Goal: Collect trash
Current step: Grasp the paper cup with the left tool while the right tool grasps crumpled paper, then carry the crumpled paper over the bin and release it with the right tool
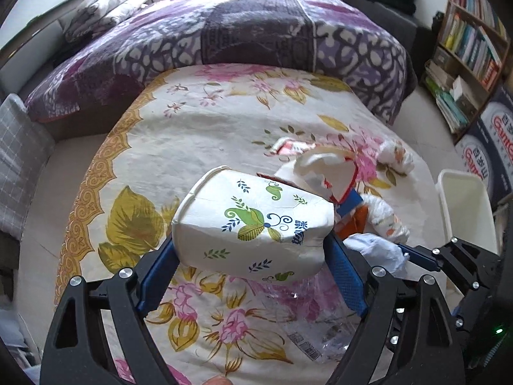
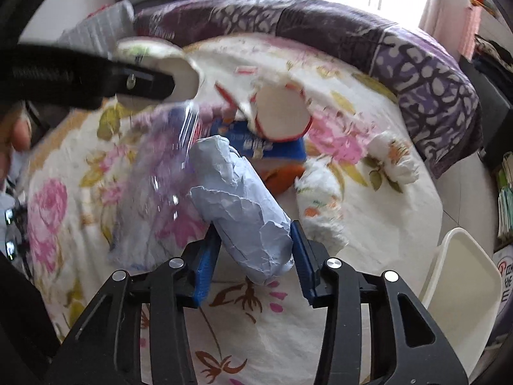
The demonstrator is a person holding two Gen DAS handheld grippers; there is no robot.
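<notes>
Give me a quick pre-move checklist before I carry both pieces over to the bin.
1. Left gripper shut on paper cup: ok, though the cup is crushed.
2. Right gripper shut on paper wad: ok.
3. Both loads lifted off the bedsheet: cannot tell.
4. Bin in view, on the right: ok.
5. Bin opening unobstructed: ok, as far as it shows.
6. Clear wrapper free of the wad: cannot tell, blurred.
</notes>
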